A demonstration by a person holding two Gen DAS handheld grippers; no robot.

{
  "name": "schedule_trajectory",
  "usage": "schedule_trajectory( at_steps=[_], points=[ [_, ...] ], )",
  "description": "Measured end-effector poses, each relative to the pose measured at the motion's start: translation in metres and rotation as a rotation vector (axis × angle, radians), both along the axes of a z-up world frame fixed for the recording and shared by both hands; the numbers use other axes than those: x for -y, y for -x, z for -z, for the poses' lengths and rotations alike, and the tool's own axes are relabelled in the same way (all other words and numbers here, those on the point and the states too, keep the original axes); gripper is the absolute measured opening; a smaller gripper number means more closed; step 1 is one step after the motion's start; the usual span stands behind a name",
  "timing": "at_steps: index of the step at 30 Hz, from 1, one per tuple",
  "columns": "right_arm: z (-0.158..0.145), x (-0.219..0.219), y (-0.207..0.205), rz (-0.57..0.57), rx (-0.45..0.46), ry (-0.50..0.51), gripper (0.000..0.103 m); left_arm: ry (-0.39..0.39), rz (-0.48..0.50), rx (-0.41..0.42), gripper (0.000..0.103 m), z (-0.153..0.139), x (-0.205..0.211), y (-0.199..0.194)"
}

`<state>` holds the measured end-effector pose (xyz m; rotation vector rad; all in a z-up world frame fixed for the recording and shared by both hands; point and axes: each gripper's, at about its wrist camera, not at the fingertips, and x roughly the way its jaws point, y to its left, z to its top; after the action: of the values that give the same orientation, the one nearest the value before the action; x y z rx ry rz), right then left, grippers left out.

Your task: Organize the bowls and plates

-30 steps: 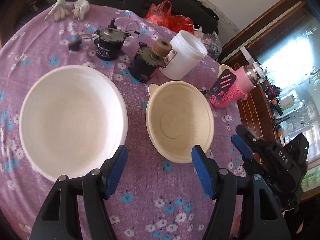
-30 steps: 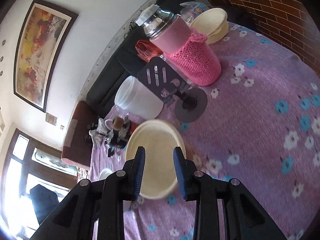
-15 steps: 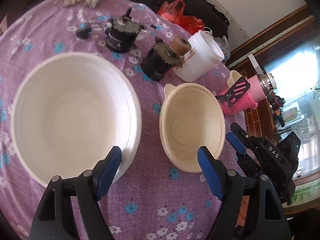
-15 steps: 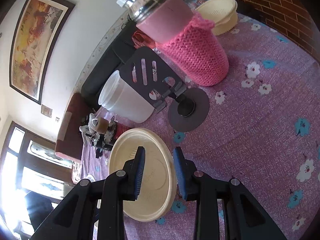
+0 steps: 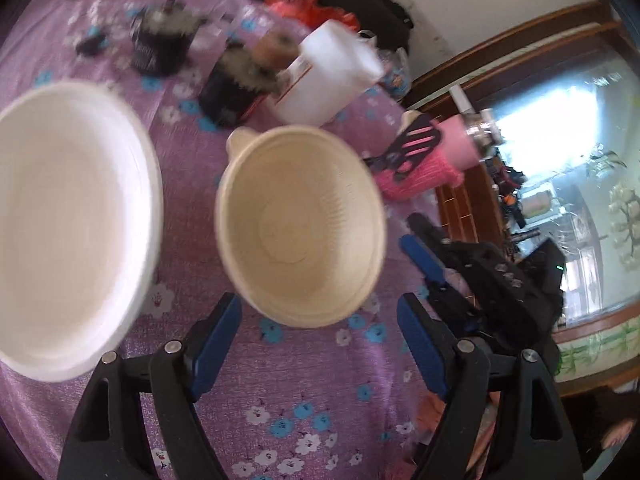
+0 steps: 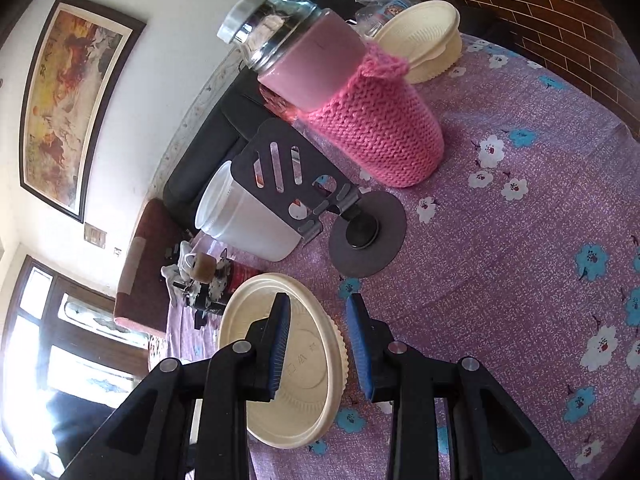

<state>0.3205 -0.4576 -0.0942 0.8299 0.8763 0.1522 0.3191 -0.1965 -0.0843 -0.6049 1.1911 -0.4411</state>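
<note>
My left jaws point(image 5: 318, 336) stand wide, having just been opening, with nothing between them; the cream bowl point(image 5: 300, 224) sits on the table point(image 5: 320, 400) just beyond their tips. Left of the bowl lies the big white plate point(image 5: 68, 224). My right jaws point(image 6: 318, 346) straddle the bowl's point(image 6: 288, 356) near rim, one blue pad inside and one outside; a gap shows at the outer pad, so they are not pressing. Moulded marks on the bowl's floor are too small to read. Beyond the bowl stand a phone stand point(image 6: 320, 200), a white tub point(image 6: 244, 220) and a jar point(image 6: 344, 100) in pink knit. Behind the jar lie more bowls point(image 6: 424, 40).
</note>
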Motion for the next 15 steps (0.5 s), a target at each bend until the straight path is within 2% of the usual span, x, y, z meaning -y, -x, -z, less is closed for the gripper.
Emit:
schedule_trajectory(
  at_steps=[3,5,8,11,15],
  points=[
    [0.001,-0.001,-0.001,-0.007,-0.003,-0.004,0.031,-0.013,-0.032,-0.001,0.079,0.006,-0.004,-0.005],
    [0.003,-0.002,-0.002,-0.012,-0.007,-0.005,0.032,0.017,-0.034,-0.005,0.079,0.009,-0.005,-0.008],
    [0.006,-0.003,-0.004,-0.021,-0.015,-0.021,0.031,0.016,-0.05,-0.005,0.079,0.012,-0.009,-0.01],
    [0.007,-0.005,-0.005,-0.031,-0.017,-0.021,0.031,0.067,-0.059,-0.002,0.079,0.012,-0.014,-0.012],
    [0.009,-0.006,-0.006,-0.032,-0.024,-0.023,0.031,0.093,-0.066,0.019,0.079,0.011,-0.017,-0.015]
  ],
)
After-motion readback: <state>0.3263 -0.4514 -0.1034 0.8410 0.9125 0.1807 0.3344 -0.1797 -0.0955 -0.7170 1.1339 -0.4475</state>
